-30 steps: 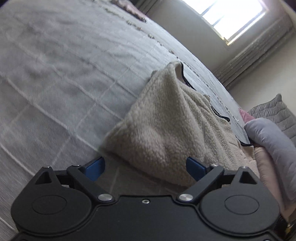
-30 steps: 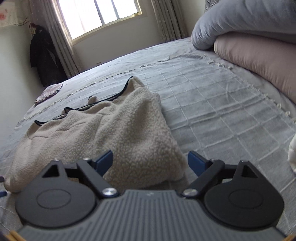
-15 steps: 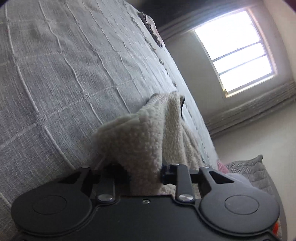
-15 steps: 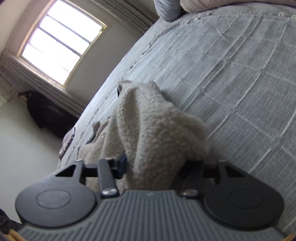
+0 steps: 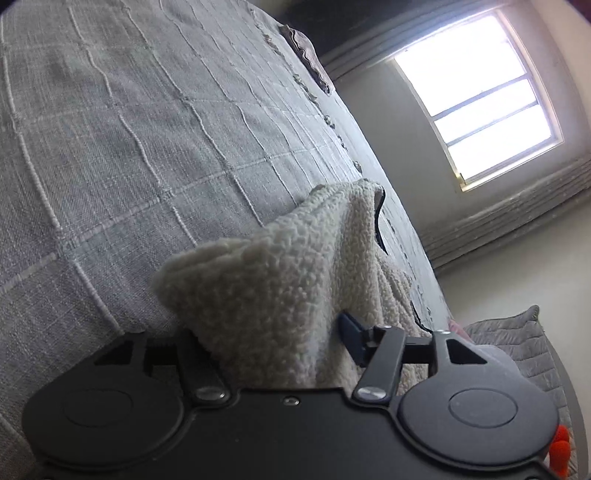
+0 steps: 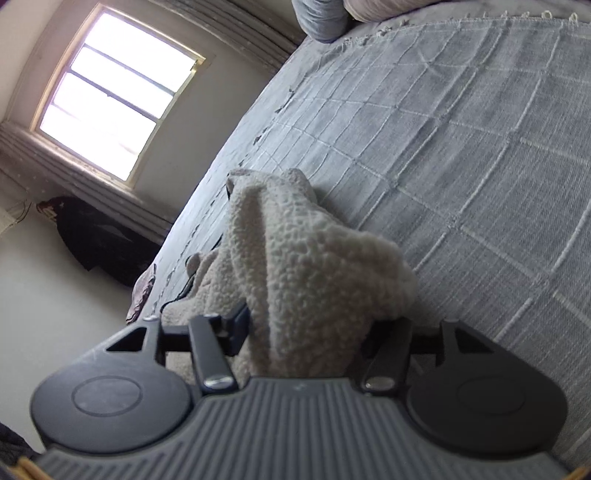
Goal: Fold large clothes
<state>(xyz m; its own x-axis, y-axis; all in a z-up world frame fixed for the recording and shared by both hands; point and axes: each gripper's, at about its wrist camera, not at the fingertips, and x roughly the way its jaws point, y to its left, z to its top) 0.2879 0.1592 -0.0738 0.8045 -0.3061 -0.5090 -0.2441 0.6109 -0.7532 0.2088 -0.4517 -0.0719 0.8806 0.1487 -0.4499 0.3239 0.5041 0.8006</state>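
Observation:
A cream fleece garment [image 5: 280,273] with dark trim lies on a grey checked bedspread [image 5: 110,147]. My left gripper [image 5: 269,332] is shut on one bunched end of the fleece and lifts it off the bed. In the right wrist view the same fleece [image 6: 306,266] rises in a fold, and my right gripper [image 6: 306,328] is shut on its other end, over the bedspread [image 6: 461,147]. Most of each gripper's fingertips is buried in the pile.
A bright window [image 5: 480,96] and wall stand beyond the bed. Pillows and a grey duvet [image 6: 325,16] lie at the head of the bed. A dark garment [image 6: 96,240] hangs by the wall. A small folded cloth [image 5: 306,55] lies at the bed's far edge.
Both grippers were open over the flat fleece a second ago. They closed on its near edge and have lifted and tilted, so the fleece now stands bunched off the bed.

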